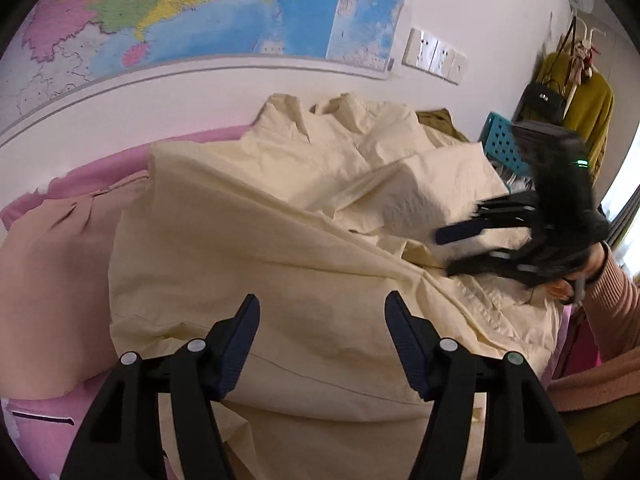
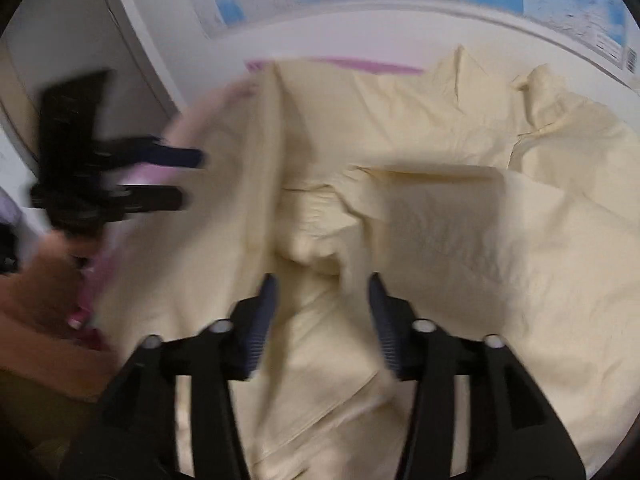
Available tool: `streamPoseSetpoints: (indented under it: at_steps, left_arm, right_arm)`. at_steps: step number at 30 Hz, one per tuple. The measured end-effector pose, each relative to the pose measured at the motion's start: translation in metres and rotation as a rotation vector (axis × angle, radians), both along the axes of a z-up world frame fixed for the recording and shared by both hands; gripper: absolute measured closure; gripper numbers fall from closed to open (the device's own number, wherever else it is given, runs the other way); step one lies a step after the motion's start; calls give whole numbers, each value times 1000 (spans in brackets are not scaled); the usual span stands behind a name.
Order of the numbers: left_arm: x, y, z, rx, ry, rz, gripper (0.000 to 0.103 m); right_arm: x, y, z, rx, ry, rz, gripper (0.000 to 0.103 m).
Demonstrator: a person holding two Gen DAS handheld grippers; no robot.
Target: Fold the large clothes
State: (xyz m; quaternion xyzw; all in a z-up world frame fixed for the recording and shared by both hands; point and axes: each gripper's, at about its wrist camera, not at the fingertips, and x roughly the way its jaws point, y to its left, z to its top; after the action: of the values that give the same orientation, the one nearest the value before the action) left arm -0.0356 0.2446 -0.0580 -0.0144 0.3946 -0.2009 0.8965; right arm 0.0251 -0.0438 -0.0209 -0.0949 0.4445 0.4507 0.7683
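A large cream shirt [image 1: 280, 216] lies crumpled on a pink bed; it fills the right wrist view [image 2: 460, 220] too, its collar toward the wall. My left gripper [image 1: 322, 308] is open and empty, just above the shirt's near part. My right gripper [image 2: 322, 284] is open and empty over a bunched fold at the shirt's middle. In the left wrist view the right gripper [image 1: 448, 250] shows at the right, blurred, its fingers apart above the shirt's right side. In the right wrist view the left gripper [image 2: 192, 178] shows at the left, blurred and open.
A peach garment [image 1: 52, 280] lies left of the shirt on the pink bedsheet [image 1: 36, 432]. A wall with a map [image 1: 200, 12] runs behind the bed. A teal crate [image 1: 502, 144] and hanging mustard clothes [image 1: 588, 112] stand at the right.
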Motion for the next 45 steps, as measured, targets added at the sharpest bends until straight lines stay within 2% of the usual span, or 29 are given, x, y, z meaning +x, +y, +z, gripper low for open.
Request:
streamPoseSetpoints:
  at_steps: [3, 6, 8, 10, 11, 12, 15, 19, 23, 25, 27, 31, 33, 34, 36, 38, 39, 41, 45]
  left_arm:
    - [-3, -2, 4, -9, -18, -1, 41]
    - [-3, -4, 6, -8, -27, -8, 41]
    - [-3, -6, 7, -8, -31, -12, 41]
    - [-2, -8, 6, -11, -31, -13, 41]
    - [-1, -8, 5, -10, -29, -8, 41]
    - [-1, -7, 5, -11, -27, -3, 41]
    - [-1, 1, 9, -23, -24, 29, 40]
    - [-1, 18, 23, -52, -43, 91, 40]
    - [9, 21, 35, -26, -68, 140, 39]
    - [18, 18, 35, -15, -63, 158, 39]
    - [27, 13, 31, 4, -55, 166, 39]
    - [44, 2, 12, 56, -8, 172, 39]
    - [48, -4, 5, 93, -5, 159, 39]
    - [50, -8, -1, 142, -9, 165, 39]
    - [58, -13, -14, 229, 10, 181, 39]
    - [65, -10, -24, 267, 34, 201, 39]
    - [67, -8, -26, 269, 44, 206, 39]
    - [73, 1, -31, 264, 58, 230, 40]
    - [78, 5, -32, 255, 57, 242, 40]
  right_arm:
    - [-30, -16, 1, 46, 72, 66, 33]
    - [-58, -11, -10, 16, 132, 116, 33]
    - [-75, -5, -25, -39, 159, 131, 36]
    - [-85, 1, -32, -80, 135, 133, 56]
    - [-88, 4, -32, -92, 121, 133, 75]
    - [-88, 4, -27, -88, 122, 138, 86]
    - [-90, -3, 7, -78, 35, 120, 90]
    - [-76, -16, 79, -156, -214, 50, 91]
    - [-38, -26, 113, -244, -342, -59, 91]
    - [-13, -25, 117, -272, -379, -107, 91]
    - [9, -31, 109, -281, -375, -144, 91]
    - [51, -31, 67, -322, -308, -210, 91]
    - [64, -27, 37, -358, -258, -227, 87]
    - [71, -28, 27, -359, -236, -238, 84]
    - [78, -34, 13, -347, -209, -260, 68]
    - [77, -45, 12, -297, -195, -281, 56]
    - [72, -50, 15, -269, -200, -286, 47]
    - [60, -67, 26, -213, -232, -300, 39]
    - [42, -93, 27, -169, -211, -315, 39]
